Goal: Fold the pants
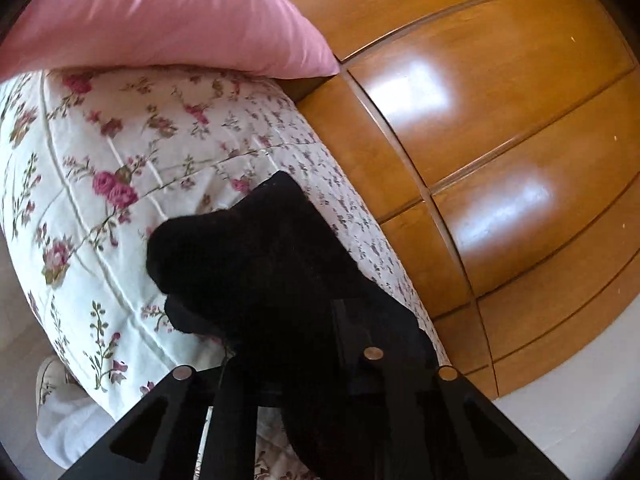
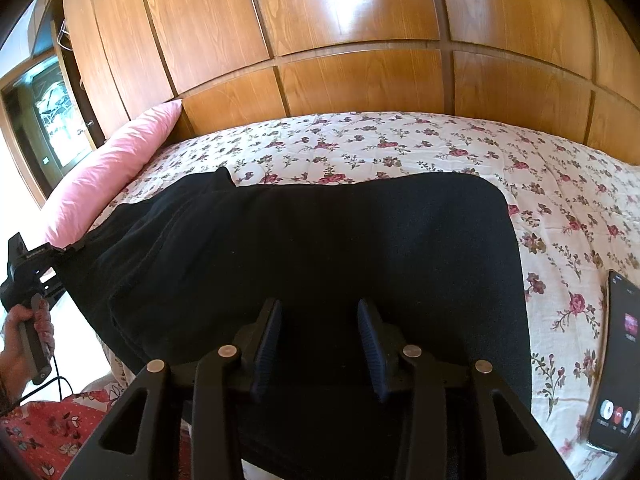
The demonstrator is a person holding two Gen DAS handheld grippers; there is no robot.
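Soft black fabric pants (image 2: 304, 264) lie flat across the floral quilted bedspread (image 2: 560, 184), left gripper (image 1: 288, 344) pinching one end to lift for folding, right gripper (image 2: 320, 344) half-open above them, holding nothing.

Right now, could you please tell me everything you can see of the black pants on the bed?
The black pants look like soft, matte knit fabric, lying lengthwise across the floral bedspread, folded into a long band. One end is smooth and rounded; the other, near the pink pillow, is bunched and lifted by the left gripper. The right gripper sits at the near edge.
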